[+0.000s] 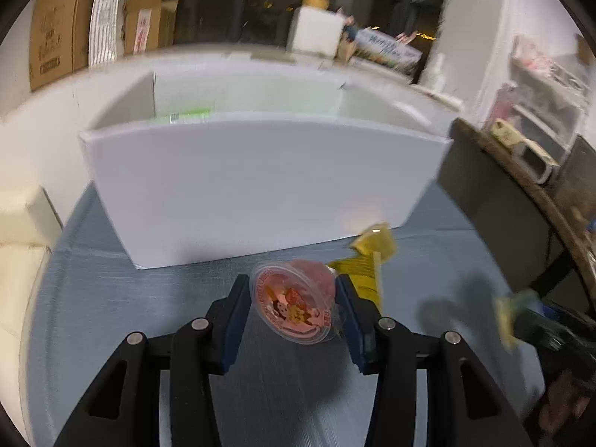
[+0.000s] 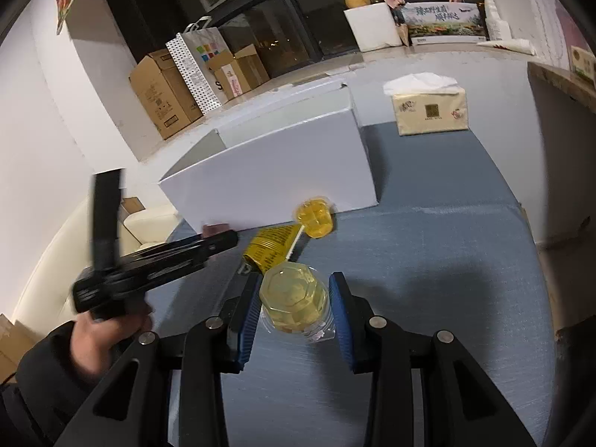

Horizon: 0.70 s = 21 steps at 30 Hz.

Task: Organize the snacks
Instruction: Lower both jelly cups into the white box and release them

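Note:
In the left wrist view my left gripper [image 1: 292, 290] is shut on a pink jelly cup [image 1: 294, 301], held tilted just in front of the open white box [image 1: 260, 186]. My right gripper [image 2: 294, 294] is shut on a clear yellow jelly cup [image 2: 294, 301] above the blue-grey tabletop [image 2: 428, 260]. A second yellow jelly cup [image 2: 314, 219] lies against the box's front wall [image 2: 279, 171], with a yellow snack packet [image 2: 272, 247] beside it. The packet [image 1: 357, 272] and that cup [image 1: 376, 242] also show past my left fingers. A green item [image 1: 190, 114] lies inside the box.
A tissue box [image 2: 430, 110] stands at the table's far right. Cardboard boxes [image 2: 164, 93] and a dotted paper bag [image 2: 197, 70] sit on the floor behind. A dark wooden table edge [image 1: 521, 186] lies to the right. A person's hand [image 2: 100, 335] carries the left gripper [image 2: 227, 240].

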Motion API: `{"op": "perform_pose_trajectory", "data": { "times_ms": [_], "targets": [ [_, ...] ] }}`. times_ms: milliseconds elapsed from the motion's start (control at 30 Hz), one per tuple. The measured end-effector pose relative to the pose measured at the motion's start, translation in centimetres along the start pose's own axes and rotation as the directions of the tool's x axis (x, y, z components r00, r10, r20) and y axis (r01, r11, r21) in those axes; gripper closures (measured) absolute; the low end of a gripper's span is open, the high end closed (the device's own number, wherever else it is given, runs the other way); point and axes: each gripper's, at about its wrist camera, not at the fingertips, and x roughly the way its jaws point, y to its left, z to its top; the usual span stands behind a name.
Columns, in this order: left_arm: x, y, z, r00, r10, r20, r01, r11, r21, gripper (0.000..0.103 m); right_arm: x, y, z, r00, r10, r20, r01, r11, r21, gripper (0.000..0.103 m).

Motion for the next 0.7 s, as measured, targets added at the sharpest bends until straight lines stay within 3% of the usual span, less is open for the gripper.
{"op": "perform_pose_trajectory", "data": {
  "times_ms": [300,533,700],
  "targets": [
    [-7.8,0.6,2.0,0.990,-0.027,0.136,0.022,0.999,0.040,0.052,0.8,3.2,2.7,0.999,0.025,0.021,-0.023,0.997,-0.070,0.063],
    [-7.7,3.2,7.5,0.980,0.008,0.199,-0.015,0.999,0.034,0.052,2.7,4.5,9.2,0.997,0.044,0.062,-0.038,0.995,-0.092,0.063],
    [-5.5,5.2,11.7,0.979,0.060,0.194,-0.061,0.998,0.004,0.052,5.7,4.2,14.8,0.998,-0.009,0.069,0.015,0.996,-0.092,0.063]
  ]
}}
